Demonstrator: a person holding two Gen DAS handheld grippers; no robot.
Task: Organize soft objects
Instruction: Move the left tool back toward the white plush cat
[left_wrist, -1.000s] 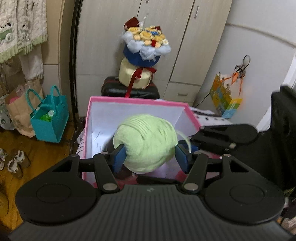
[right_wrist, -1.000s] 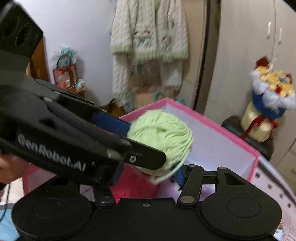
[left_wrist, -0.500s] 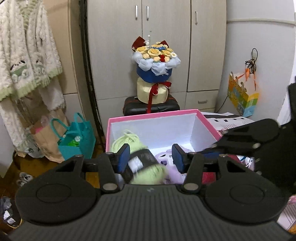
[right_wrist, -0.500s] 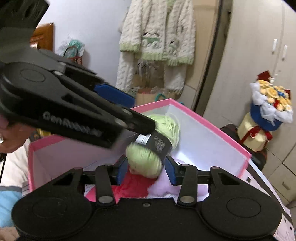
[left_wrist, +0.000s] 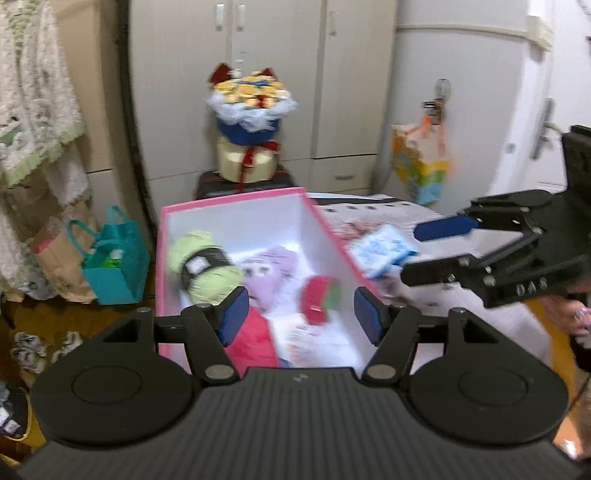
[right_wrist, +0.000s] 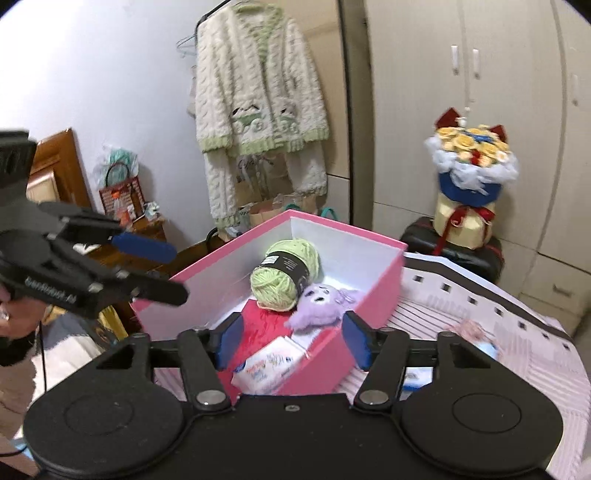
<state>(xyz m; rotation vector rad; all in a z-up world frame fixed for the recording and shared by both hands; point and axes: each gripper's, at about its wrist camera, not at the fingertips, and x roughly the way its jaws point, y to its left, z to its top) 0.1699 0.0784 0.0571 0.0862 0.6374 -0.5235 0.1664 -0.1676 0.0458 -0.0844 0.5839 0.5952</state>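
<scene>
A pink box (left_wrist: 334, 236) (right_wrist: 384, 288) with white inside stands on a bed. In it lie a green yarn ball (left_wrist: 201, 267) (right_wrist: 284, 273) with a black label, a purple plush toy (left_wrist: 269, 269) (right_wrist: 321, 302), a red cloth (left_wrist: 255, 343) (right_wrist: 262, 325), a small red item (left_wrist: 317, 299) and a white tissue pack (right_wrist: 269, 365). My left gripper (left_wrist: 299, 317) is open and empty above the box's near end. My right gripper (right_wrist: 291, 341) is open and empty above the box's near corner. Each gripper shows in the other's view, the right one (left_wrist: 432, 251) and the left one (right_wrist: 162, 269).
A blue-white packet (left_wrist: 382, 249) lies on the striped bedspread (right_wrist: 491, 332) right of the box. A flower bouquet (left_wrist: 249, 107) (right_wrist: 469, 162) stands on a black case by the wardrobe. A teal bag (left_wrist: 116, 266) sits on the floor at left. A knitted cardigan (right_wrist: 258, 92) hangs on the wall.
The left gripper let go of the green yarn ball, which now lies in the box. Both grippers have opened wider and drawn back from the box.
</scene>
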